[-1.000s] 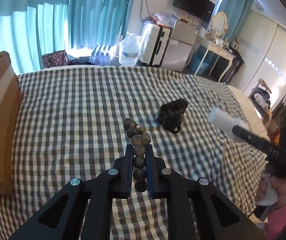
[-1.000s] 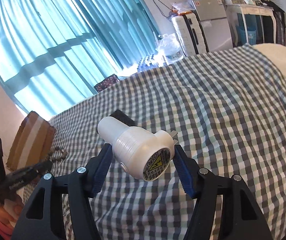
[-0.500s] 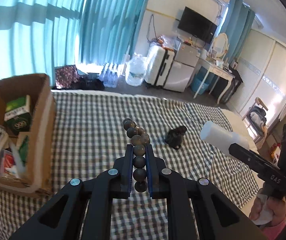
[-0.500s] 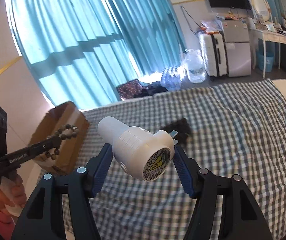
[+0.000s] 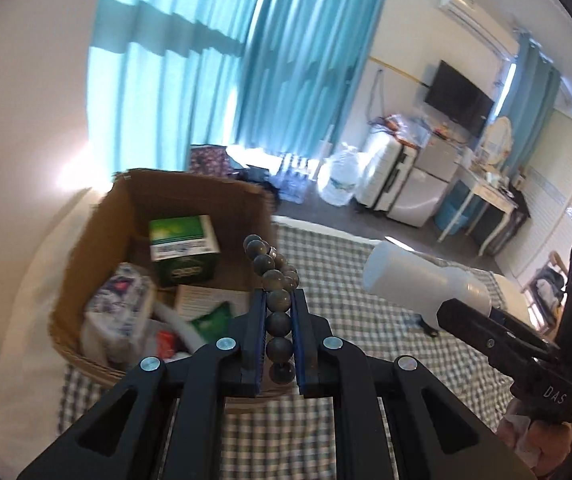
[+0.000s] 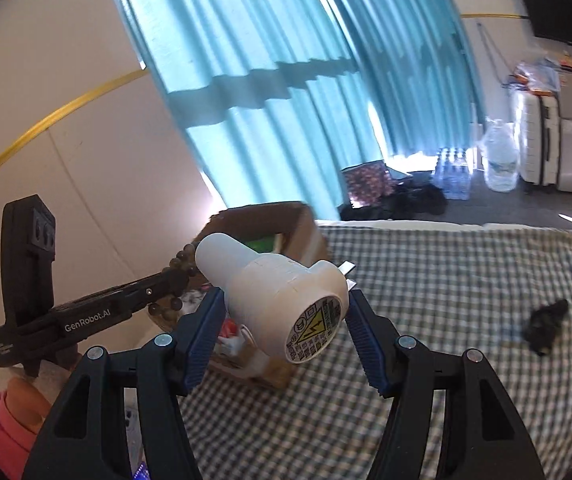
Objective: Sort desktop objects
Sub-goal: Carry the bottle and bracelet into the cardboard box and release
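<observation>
Landmark: the open cardboard box (image 5: 190,200) sitting on the checked cloth (image 5: 365,320), at the cloth's end nearest the blue curtains (image 5: 214,60).

Left gripper (image 5: 279,312): jaws pinched tight on a string of dark round beads (image 5: 278,300). The strand runs lengthwise between the blue-edged fingers, and a loop of beads sticks out past the tips. Seen from the left wrist, the gripper hangs over the box's near rim, with the bead loop over the side of the box nearest the cloth's open stretch. Not touching the box, as far as I can tell.

Inside the box: a green carton (image 5: 184,248), a patterned pack (image 5: 120,312), white paper and some red and green bits (motion blur, so no finer reading).

Right gripper (image 6: 282,328): jaws spread wide and clamped on either side of a white plastic nozzle-shaped appliance (image 6: 274,288), round warning label (image 6: 313,332) facing the camera and the narrow end pointing toward the box. Two metal prongs show at its side away from the left gripper. It is held in the air just beside the box, on the cloth side.

A small dark object (image 6: 545,324) lies on the cloth, well apart from the box.

Beyond the box, across the floor: a white suitcase (image 5: 381,176) and a large water jug (image 5: 337,180).
</observation>
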### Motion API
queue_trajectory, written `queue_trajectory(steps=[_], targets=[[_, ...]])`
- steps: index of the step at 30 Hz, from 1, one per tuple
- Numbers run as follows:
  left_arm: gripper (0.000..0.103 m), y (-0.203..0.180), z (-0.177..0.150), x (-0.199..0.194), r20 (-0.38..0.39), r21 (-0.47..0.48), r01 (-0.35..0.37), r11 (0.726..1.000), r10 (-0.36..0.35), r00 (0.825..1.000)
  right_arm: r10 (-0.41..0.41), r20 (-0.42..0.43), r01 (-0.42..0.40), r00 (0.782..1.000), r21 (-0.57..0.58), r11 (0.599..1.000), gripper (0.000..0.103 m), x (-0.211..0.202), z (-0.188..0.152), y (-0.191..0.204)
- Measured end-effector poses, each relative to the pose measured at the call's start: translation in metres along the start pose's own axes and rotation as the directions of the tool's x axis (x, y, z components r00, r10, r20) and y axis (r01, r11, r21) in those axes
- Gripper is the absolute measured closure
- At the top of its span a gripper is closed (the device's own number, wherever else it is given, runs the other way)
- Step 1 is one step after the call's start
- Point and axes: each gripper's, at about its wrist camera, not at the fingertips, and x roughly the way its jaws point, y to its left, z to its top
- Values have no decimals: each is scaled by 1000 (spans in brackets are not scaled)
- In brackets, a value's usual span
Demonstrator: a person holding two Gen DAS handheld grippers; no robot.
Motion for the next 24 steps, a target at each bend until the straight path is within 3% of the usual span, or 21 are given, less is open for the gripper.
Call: queue_trajectory(steps=[4,12,14,15,16,21,24], targets=[[92,33,-4,17,-31,-2,-72,997,72,997,8,-48,-8,999,-11,1000,41,46,2,26],[88,61,-13,52,-50,-83,-97,992,93,994,39,-110,-33,993,55,998,41,108,1,38],[70,63,-12,55,-54,-84,-116,990,112,992,57,-116,-51,992,59,997,36,118,7,46],[44,64,-12,54,-54,-82,-132,988,128,990,67,-108,-61,992,65,996,28,122,11,50],[24,64,-12,53,-49,-81,-147,986,144,988,64,-97,-56,993,78,995,10,125,17,54],[16,59,-16,36,-11,-77,-171,982,171,985,52,3,-52,999,133,990,7,99,24,45],[13,40,-24,30,-3,-51,-165,985,165,986,-11,64,2,998,139,990,7,67,19,25]])
